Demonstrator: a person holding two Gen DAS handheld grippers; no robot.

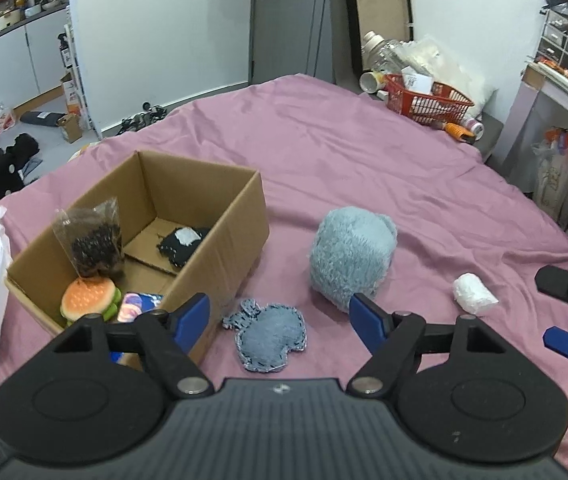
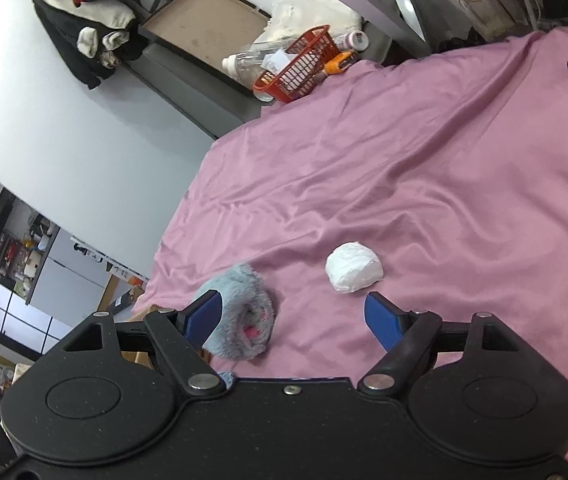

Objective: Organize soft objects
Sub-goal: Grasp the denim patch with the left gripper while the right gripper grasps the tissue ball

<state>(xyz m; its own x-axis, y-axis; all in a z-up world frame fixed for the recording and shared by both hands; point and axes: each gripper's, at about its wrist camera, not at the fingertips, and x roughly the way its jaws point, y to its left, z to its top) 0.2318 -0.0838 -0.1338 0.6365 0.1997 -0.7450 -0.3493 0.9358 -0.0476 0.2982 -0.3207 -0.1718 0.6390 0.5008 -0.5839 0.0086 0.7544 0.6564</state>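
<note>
Above the denim patch (image 1: 271, 336), the left claw (image 1: 280, 316) tilts downward, spread and empty.

The setting is showing itself to be a lived-in home, most likely a bedroom. A pink bedsheet (image 1: 363, 168) is covering a wide bed that is filling most of both views. A red plastic basket (image 1: 429, 98) and empty bottles (image 1: 383, 50) are sitting at the far edge of the bed. Dark clothes (image 2: 84, 36) are hanging against the white wall. Shelves of kitchenware (image 1: 8, 4) are standing above white cabinets (image 1: 16, 56), and boxes are lying on the grey floor (image 1: 44, 112).
</note>
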